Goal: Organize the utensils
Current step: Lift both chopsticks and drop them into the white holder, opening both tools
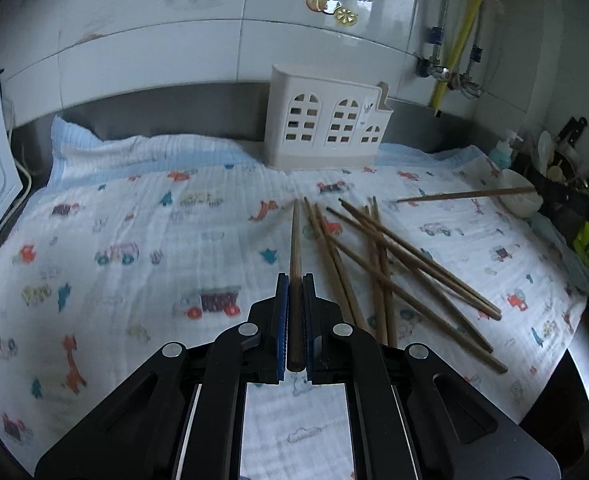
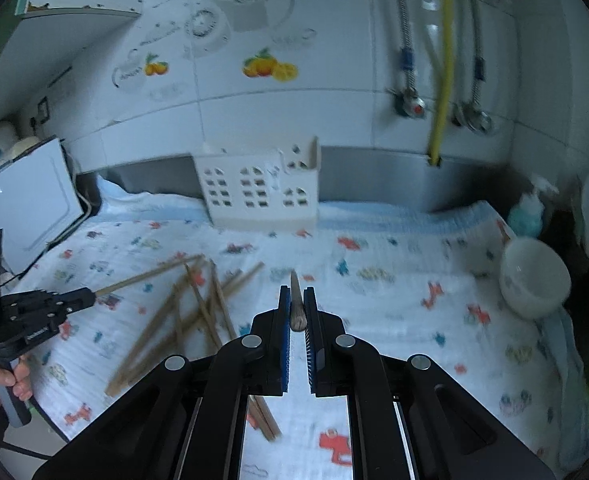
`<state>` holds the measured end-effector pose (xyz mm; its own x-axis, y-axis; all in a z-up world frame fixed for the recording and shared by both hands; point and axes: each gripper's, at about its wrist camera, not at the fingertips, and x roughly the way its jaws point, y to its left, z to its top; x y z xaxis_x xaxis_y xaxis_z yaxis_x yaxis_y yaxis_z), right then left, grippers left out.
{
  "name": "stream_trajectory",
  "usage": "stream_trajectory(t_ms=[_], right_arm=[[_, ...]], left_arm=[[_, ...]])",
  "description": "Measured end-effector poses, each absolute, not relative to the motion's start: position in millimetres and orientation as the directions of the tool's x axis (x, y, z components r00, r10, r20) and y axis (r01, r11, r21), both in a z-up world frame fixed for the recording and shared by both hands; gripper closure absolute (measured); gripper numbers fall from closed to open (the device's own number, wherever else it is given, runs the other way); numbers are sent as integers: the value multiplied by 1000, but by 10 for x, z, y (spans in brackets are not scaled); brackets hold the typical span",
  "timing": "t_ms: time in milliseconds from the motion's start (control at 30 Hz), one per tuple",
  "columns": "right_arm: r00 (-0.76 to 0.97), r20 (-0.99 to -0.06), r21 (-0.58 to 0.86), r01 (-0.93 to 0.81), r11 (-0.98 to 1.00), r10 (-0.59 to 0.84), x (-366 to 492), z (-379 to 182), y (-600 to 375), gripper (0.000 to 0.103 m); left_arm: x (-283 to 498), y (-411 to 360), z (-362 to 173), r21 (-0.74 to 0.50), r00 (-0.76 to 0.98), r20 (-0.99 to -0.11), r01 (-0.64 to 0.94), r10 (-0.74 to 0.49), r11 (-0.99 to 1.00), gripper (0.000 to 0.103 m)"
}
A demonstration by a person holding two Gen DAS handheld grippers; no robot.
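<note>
The left gripper is clamped on one brown chopstick — its long axis runs straight ahead between the jaws, tip toward the white holder at the wall. The right gripper is likewise closed on a second chopstick, which points forward and looks foreshortened. The remaining chopsticks lie crossed in a loose pile on the patterned cloth over the counter — between the two grippers, in front of the holder.

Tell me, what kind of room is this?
Most likely a home kitchen counter: tiled wall with fruit and teapot decals, water valves and pipes, a white utensil holder, loose chopsticks, a bowl.
</note>
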<state>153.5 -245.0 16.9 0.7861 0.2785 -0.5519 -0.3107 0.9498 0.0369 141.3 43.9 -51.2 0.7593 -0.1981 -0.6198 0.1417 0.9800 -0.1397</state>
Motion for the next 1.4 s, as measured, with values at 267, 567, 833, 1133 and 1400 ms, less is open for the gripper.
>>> stream_trajectory(t_ms=[267,567,833,1133,1400], right_arm=[[773,-532,32,-389,921,345,1806,602,-2344,97],[790,-496,1,-414,910,360,2207,1182,-2270,97],[812,-487,-52,-395,917,322,2565,1623,-2263,97],[797,-530,-81,-388,918,290,3034,1635,-2127,97],[769,-578,-85,-389,918,273,3350,1400,-2044,97]], left_arm=[[1621,506,-147,-119,766,-607,178,-213,977,98],[2017,424,322,-63,765,-602,241,-230,968,98],[2240,356,749,-18,789,-567,275,-237,961,98],[2503,264,1469,34,870,-437,269,-227,963,98],[3003,218,1892,-6,918,-337,220,-209,975,98]])
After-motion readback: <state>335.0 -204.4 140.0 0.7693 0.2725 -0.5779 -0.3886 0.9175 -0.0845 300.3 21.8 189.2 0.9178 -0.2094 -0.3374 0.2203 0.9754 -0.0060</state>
